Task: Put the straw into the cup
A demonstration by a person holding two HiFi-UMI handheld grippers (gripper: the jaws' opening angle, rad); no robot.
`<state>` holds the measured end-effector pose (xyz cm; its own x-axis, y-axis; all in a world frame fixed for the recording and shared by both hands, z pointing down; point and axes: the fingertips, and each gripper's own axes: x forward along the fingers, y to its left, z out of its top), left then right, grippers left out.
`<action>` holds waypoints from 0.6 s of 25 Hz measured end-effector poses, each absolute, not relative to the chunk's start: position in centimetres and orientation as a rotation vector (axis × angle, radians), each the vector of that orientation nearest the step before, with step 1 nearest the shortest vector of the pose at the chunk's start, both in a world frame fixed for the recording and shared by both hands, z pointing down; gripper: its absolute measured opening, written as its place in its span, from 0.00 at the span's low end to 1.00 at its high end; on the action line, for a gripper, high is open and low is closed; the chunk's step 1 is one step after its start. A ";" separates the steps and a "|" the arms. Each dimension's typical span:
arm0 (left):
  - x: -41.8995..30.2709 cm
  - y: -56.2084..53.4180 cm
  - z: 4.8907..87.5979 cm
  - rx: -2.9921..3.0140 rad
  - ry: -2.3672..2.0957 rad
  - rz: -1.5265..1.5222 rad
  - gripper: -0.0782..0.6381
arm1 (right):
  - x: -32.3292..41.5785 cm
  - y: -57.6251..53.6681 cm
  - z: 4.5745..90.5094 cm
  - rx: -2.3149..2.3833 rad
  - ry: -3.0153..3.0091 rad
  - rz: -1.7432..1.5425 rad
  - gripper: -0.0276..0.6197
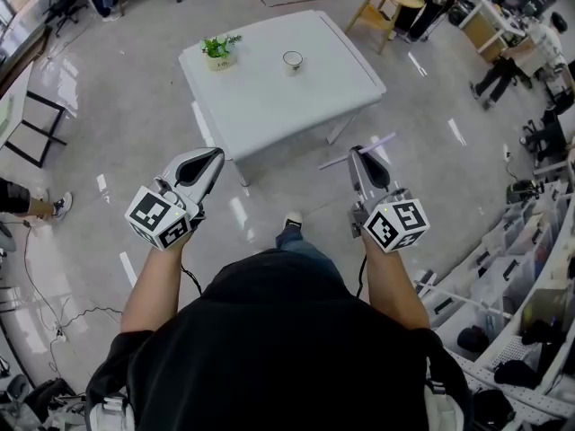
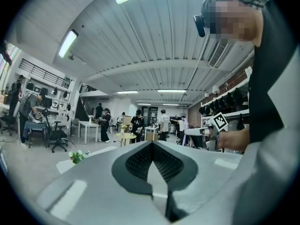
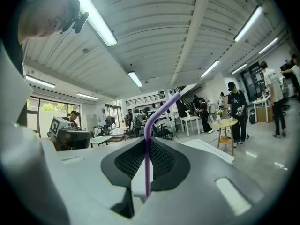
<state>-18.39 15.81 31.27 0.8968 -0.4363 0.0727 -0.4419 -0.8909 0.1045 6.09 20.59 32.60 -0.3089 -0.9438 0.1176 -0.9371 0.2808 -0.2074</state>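
The left gripper [image 1: 205, 162] is held out in front of the person's body, over the floor and short of the table's near edge. Its jaws are pressed together with nothing between them, and the left gripper view [image 2: 152, 146] shows the ribbed pads meeting along one seam.

Beyond it stands a white table [image 1: 269, 106]. A small potted plant [image 1: 218, 50] is near the table's far left corner. To the plant's right, well apart from it, is the cup [image 1: 293, 59]. The cup is small in the head view and looks white with a dark inside, though I cannot say whether it holds anything.

The right gripper [image 1: 360, 157] is level with the left one, off the table's near right corner, and its jaws are clamped on the straw [image 1: 384, 140].

From the head view the middle of the straw is hidden behind the jaws, so only its two ends stick out. In the right gripper view its lower end disappears into the gap between the pads. The straw [image 3: 147, 149] is thin, pale purple and has a bend near one end.

From above, its long axis lies crosswise, left to right, with the right end angled slightly away from the person. Along the jaws it runs straight up, then the short bent part leans to the upper right. It is well away from the cup.
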 end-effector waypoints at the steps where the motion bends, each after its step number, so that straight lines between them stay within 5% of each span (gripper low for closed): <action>1: -18.2 15.6 31.4 2.942 -0.686 0.073 0.11 | 6.3 20.4 32.7 -1.830 2.492 -0.376 0.12; 15: -15.9 12.0 32.8 2.893 -0.694 0.071 0.11 | 8.5 16.6 34.6 -1.810 2.503 -0.447 0.12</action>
<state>-15.86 12.03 32.85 0.8907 -0.4466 0.0844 -0.4545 -0.8781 0.1496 8.48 16.56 34.57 -0.3274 -0.9330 0.1497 -0.9272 0.2867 -0.2413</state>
